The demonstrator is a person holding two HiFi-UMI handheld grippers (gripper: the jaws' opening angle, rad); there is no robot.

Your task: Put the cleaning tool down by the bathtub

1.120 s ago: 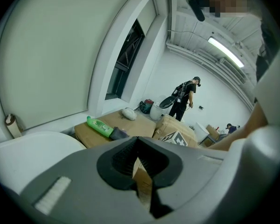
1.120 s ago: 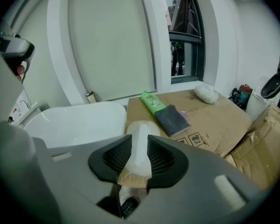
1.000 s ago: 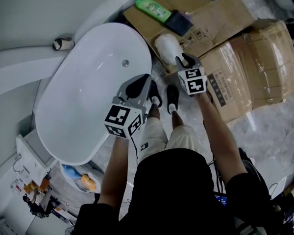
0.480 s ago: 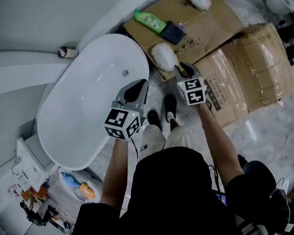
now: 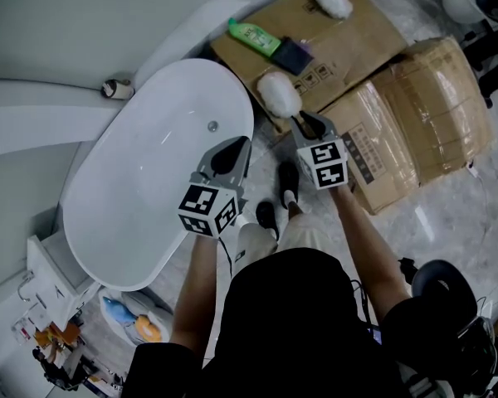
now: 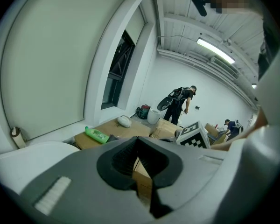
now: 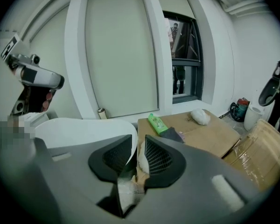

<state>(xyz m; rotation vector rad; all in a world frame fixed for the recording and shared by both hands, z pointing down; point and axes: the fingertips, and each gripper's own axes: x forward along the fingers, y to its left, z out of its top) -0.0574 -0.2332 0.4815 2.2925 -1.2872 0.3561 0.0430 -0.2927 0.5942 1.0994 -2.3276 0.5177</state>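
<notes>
The cleaning tool [image 5: 278, 94], a white fluffy pad, sits over the edge of the flat cardboard [image 5: 357, 31] just beyond the end of the white bathtub [image 5: 149, 172]. My right gripper [image 5: 305, 123] is shut on its near end, and the white fluff [image 7: 141, 160] shows between the jaws in the right gripper view [image 7: 137, 148]. My left gripper [image 5: 230, 149] hovers over the tub's near rim, shut with nothing in it [image 6: 138, 146]. The tub [image 7: 84, 125] lies to the left of the right jaws.
A green bottle [image 5: 253, 36], a dark cloth [image 5: 292, 55] and a second white pad [image 5: 332, 0] lie on the flat cardboard. A taped cardboard box [image 5: 415, 114] stands to the right. A paper roll [image 5: 116, 87] rests on the ledge behind the tub. The person's feet [image 5: 289, 181] stand between tub and box.
The person's feet have shifted and the view has moved a little. The right gripper still holds the white pad at the cardboard's edge, and the left gripper stays over the tub rim.
</notes>
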